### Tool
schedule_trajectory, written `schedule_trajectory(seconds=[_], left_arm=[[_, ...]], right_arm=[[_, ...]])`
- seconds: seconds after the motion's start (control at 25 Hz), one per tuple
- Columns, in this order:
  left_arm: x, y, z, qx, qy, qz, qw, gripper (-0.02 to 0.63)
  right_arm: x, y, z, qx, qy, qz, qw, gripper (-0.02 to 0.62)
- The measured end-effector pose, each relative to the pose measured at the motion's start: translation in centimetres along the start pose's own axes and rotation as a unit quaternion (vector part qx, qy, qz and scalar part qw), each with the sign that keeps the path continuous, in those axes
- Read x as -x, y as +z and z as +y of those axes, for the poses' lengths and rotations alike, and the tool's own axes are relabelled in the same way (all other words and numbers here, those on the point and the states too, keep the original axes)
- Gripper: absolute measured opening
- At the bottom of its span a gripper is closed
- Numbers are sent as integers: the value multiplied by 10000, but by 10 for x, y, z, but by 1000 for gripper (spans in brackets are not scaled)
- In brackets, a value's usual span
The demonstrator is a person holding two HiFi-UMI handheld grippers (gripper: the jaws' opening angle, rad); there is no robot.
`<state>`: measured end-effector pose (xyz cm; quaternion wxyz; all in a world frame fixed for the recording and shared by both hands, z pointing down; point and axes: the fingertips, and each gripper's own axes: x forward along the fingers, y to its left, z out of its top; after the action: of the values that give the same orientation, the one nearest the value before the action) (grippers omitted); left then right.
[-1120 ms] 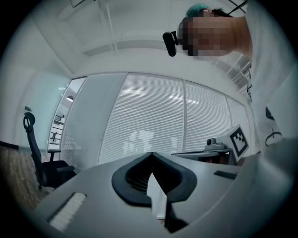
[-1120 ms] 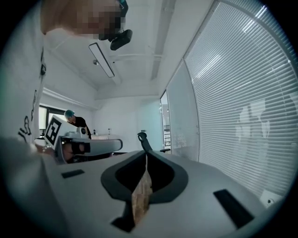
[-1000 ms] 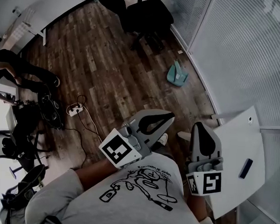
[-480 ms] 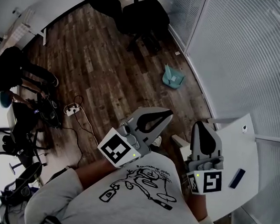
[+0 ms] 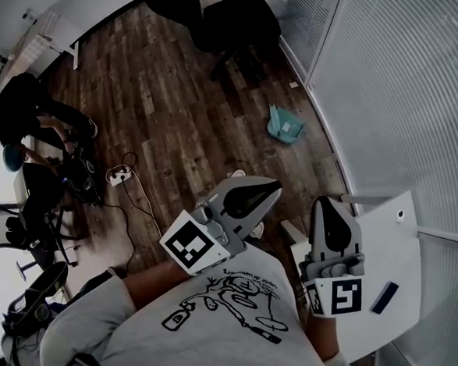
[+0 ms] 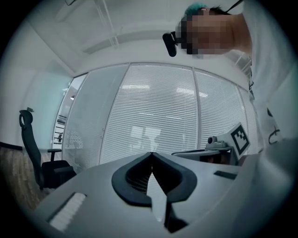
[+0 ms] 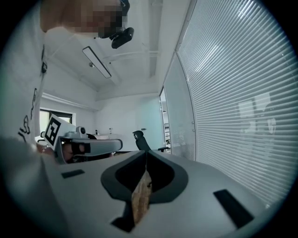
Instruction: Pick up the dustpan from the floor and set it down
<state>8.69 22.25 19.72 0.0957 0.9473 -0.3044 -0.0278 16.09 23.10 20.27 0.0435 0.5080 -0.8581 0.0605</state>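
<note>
The teal dustpan (image 5: pixel 284 125) lies on the dark wood floor, close to the wall of blinds, some way ahead of both grippers. My left gripper (image 5: pixel 274 188) is held level in front of my chest with its jaws shut and nothing in them; its tips meet in the left gripper view (image 6: pixel 151 153). The right gripper (image 5: pixel 327 202) is beside it, also shut and empty, with its tips together in the right gripper view (image 7: pixel 145 152). Each gripper shows in the other's view: the right gripper (image 6: pixel 209 151) and the left gripper (image 7: pixel 88 146). Neither gripper view shows the dustpan.
A black office chair (image 5: pixel 232 22) stands beyond the dustpan. A white table (image 5: pixel 400 253) with a small dark object (image 5: pixel 384 297) is at my right, against the blinds (image 5: pixel 392 88). A power strip (image 5: pixel 120 178) with cables lies at the left, near a seated person (image 5: pixel 31 110).
The view has crept forward: the white table and its dark object slid down the frame. The seated person at the left drew in. Both grippers keep the same shut pose.
</note>
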Motion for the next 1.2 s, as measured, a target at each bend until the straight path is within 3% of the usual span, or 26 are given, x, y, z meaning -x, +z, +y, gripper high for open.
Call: schedule_trajectory(seconds=[0.4,1.2], left_arm=[[-14,12,59,-8,-68,-140,9999,2],[-12,63,261,53,-200,-167,9996,2]], right_arm=[[-62,13,-2,174,11,-49,9998,9],[-261,49,27,333,-43,136,9993,9]])
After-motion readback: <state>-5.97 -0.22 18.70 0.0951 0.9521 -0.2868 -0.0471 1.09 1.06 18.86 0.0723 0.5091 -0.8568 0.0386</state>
